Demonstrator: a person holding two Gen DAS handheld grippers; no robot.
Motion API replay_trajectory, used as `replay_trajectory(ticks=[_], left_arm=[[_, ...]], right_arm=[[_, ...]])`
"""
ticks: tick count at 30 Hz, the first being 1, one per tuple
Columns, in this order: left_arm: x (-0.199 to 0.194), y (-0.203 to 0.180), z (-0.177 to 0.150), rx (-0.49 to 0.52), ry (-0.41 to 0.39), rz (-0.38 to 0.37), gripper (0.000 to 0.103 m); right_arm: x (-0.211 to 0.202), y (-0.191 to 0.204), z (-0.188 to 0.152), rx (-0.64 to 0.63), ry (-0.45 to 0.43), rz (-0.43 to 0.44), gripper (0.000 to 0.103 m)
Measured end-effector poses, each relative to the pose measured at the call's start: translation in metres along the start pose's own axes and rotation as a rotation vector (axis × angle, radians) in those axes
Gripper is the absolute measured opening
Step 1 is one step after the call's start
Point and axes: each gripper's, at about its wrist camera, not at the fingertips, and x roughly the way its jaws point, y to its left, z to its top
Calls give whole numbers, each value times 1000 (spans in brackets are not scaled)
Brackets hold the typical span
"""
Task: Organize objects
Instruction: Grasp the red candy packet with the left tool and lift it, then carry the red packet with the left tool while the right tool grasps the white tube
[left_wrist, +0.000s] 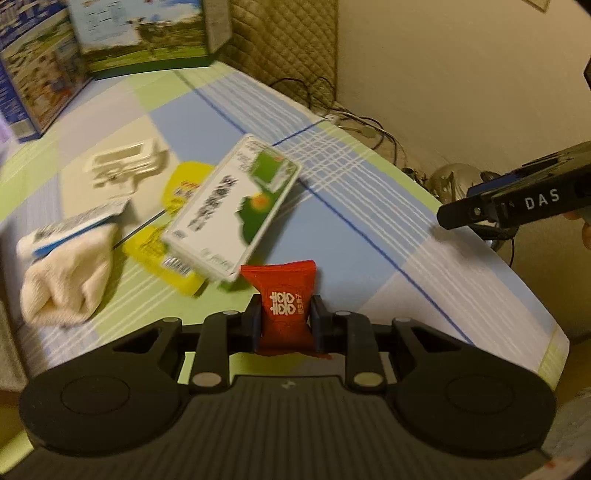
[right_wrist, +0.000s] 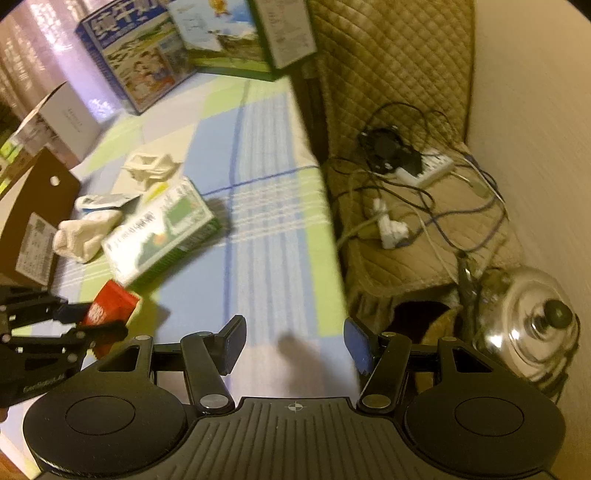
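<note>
The left gripper (left_wrist: 285, 321) fingers clamp a red packet (left_wrist: 282, 295) at lower centre; the right gripper (right_wrist: 293, 345) fingers gape, holding nothing.

Colours and patterns across the table and what lies beside it

The tablecloth (left_wrist: 369, 192) is checked in pale blue, light green and cream, crossed by thin white stripes and dark blue lines; the red packet (left_wrist: 284, 306) carries white characters; the carton (left_wrist: 236, 206) is white and green with an orange spot and dark print; the pouch under it (left_wrist: 162, 254) is yellow with a barcode; the sock (left_wrist: 66, 284) is cream, its label (left_wrist: 77, 225) white and blue; the big box (right_wrist: 136, 62) is blue with a printed picture, the one beside it (right_wrist: 229, 40) green with sky and field; both grippers are black with blue pads (right_wrist: 356, 345); the quilted cover (right_wrist: 391, 62) is tan, diamond-stitched; the kettle (right_wrist: 528, 325) is shiny silver with a black knob
</note>
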Motion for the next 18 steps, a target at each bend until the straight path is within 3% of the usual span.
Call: replay_trajectory(ticks=[8,18], left_arm=[[-45,41,-50,-158,-10,82,21],[-118,133,-141,-489,-11,327,21]], right_arm=[[2,49,15,-105,-51,98,56],[27,141,57,-375,-119,266,56]])
